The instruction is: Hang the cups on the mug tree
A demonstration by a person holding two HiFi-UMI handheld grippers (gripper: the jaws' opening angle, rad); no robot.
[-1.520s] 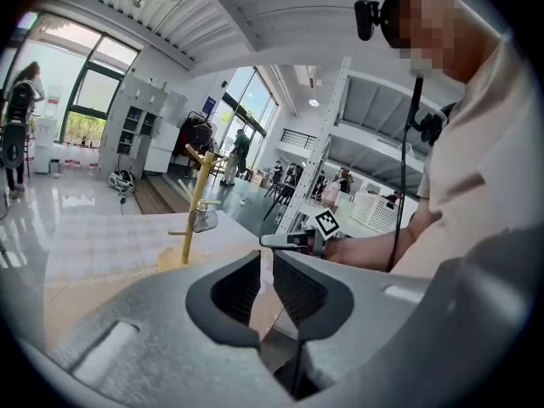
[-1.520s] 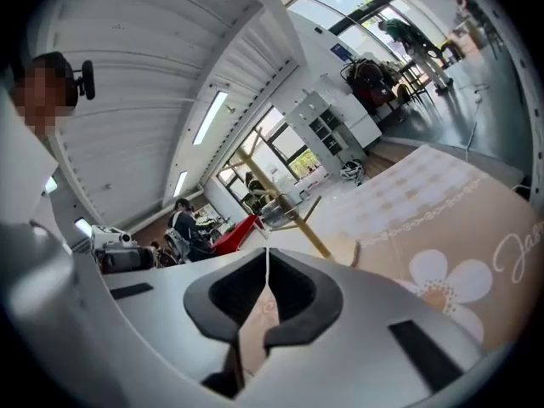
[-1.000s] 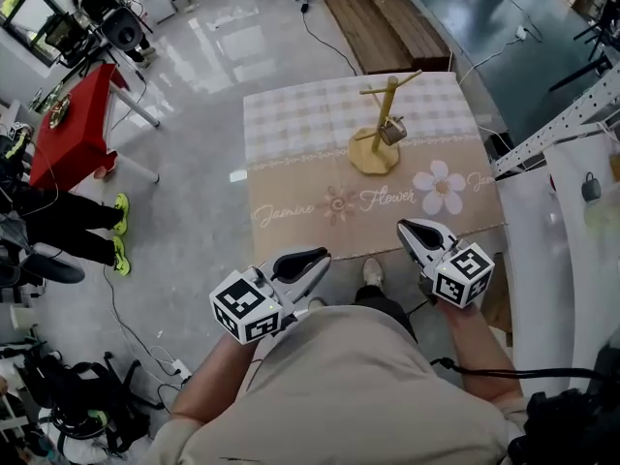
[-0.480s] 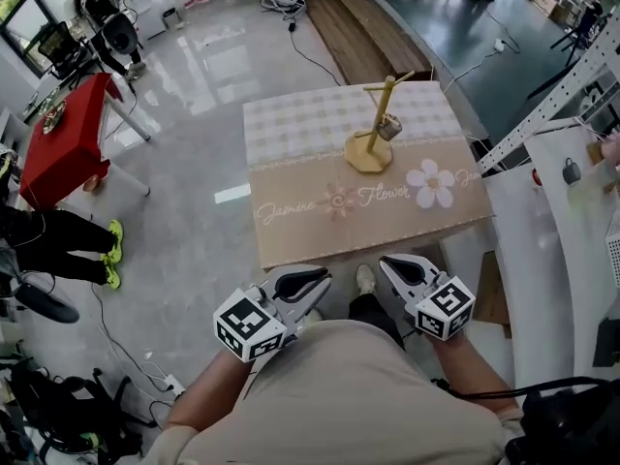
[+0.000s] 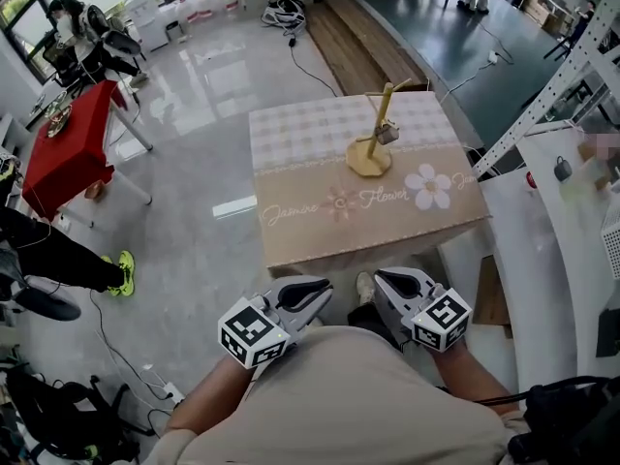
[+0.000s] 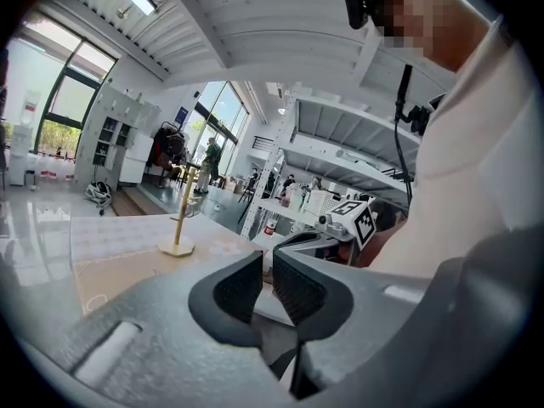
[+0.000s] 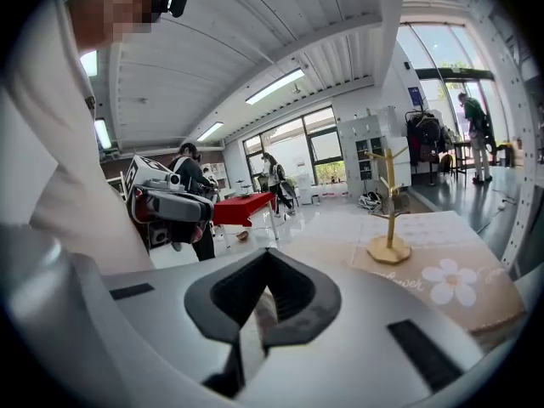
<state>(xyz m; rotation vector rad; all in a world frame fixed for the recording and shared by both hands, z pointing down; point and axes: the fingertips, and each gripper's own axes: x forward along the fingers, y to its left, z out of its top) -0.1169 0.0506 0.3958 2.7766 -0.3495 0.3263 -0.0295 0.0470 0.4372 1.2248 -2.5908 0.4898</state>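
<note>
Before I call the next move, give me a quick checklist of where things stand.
1. Cup on the mug tree: ok, one cup hangs from a peg.
2. Another cup to pick: not ok, none seen on the table.
3. Left gripper empty: ok, jaws narrowly apart, nothing between.
4. Right gripper empty: ok, jaws together.
5. Grippers near the tree: not ok, both at the person's body, short of the table.
</note>
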